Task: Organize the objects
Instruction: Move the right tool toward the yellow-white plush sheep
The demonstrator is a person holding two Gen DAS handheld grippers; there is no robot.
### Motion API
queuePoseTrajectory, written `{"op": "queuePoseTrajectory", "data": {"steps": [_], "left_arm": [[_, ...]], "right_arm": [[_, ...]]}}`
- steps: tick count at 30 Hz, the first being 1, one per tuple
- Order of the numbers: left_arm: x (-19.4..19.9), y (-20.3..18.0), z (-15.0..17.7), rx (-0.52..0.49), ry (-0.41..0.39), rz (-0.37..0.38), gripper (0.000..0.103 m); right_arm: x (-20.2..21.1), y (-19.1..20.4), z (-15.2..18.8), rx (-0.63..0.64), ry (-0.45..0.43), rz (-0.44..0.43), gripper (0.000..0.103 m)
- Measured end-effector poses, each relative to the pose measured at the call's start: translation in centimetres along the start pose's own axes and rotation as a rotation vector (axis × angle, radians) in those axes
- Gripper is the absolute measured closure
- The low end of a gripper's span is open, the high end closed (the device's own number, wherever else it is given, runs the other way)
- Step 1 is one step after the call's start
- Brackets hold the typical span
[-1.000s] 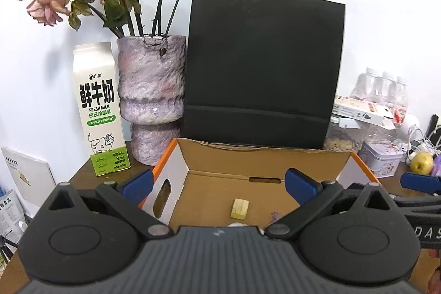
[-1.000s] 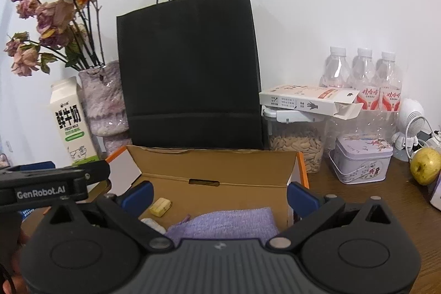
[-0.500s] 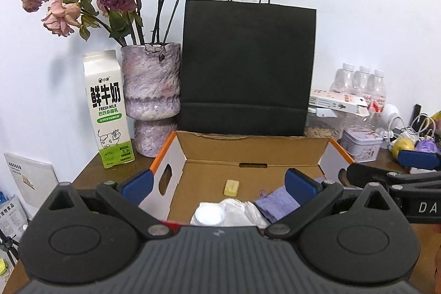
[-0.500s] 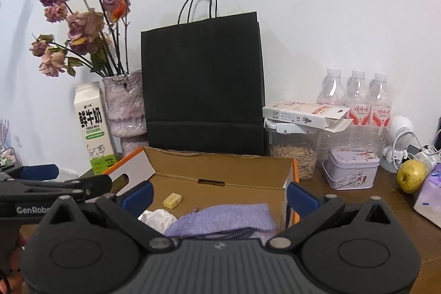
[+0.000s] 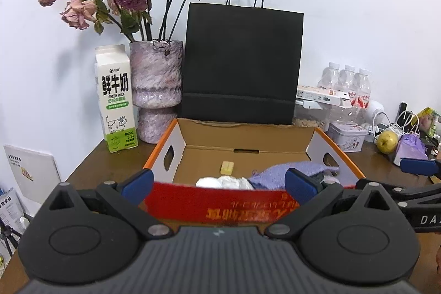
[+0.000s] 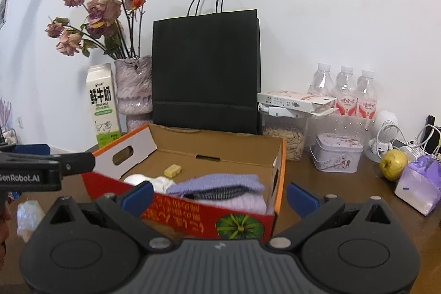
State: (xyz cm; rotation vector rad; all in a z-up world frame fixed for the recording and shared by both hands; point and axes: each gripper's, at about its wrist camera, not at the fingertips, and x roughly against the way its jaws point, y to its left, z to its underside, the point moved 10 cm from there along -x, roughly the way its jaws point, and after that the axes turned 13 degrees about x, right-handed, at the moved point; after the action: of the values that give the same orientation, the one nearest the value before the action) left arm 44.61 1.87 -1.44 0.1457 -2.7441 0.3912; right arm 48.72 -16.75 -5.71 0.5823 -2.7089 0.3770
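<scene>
I'm backing both tongs (image 5: 217, 185) (image 6: 219, 196) off the box (image 6: 242, 148), wide and empty; cloth (image 6: 220, 181) is sitting inside, drop looking done.

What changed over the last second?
Both grippers, left gripper and right gripper, pulled back from the open cardboard box, jaws open and empty throughout; its red front wall now shows. The purple knitted cloth, small yellow block and white crumpled item stayed put.

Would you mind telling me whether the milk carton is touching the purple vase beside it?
Cannot tell. In the left wrist view the milk carton and the vase meet edge to edge with no gap showing, but the carton may simply overlap it; the right wrist view looks the same.
</scene>
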Motion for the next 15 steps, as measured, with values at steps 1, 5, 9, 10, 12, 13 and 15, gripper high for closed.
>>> {"op": "queuePoseTrajectory", "data": {"steps": [1,5,9,10,12,13,15], "left_arm": [[0.3,0.2,0.3,0.0,0.0,-0.001,0.0],[1.4,0.9,1.6,-0.01,0.014,-0.011,0.0],[2.7,1.8,2.7,-0.01,0.018,-0.015,0.0],[3.0,2.0,3.0,-0.01,0.022,-0.016,0.0],[3.7,2.3,3.3,-0.009,0.02,-0.02,0.0],[4.0,2.4,3.5,-0.007,0.018,-0.018,0.0],[4.6,2.7,3.8,-0.003,0.015,-0.012,0.0]], "right_arm": [[0.4,0.1,0.2,0.001,-0.001,0.0,0.0],[1.8,0.6,1.3,0.008,-0.002,-0.005,0.0],[3.4,1.3,2.7,0.018,-0.011,-0.004,0.0],[3.7,1.5,3.0,0.022,-0.01,-0.003,0.0],[4.6,1.7,3.5,0.022,-0.017,-0.004,0.0],[5.0,1.8,3.6,0.021,-0.021,-0.002,0.0],[5.7,2.0,3.9,0.016,-0.028,-0.002,0.0]]}}
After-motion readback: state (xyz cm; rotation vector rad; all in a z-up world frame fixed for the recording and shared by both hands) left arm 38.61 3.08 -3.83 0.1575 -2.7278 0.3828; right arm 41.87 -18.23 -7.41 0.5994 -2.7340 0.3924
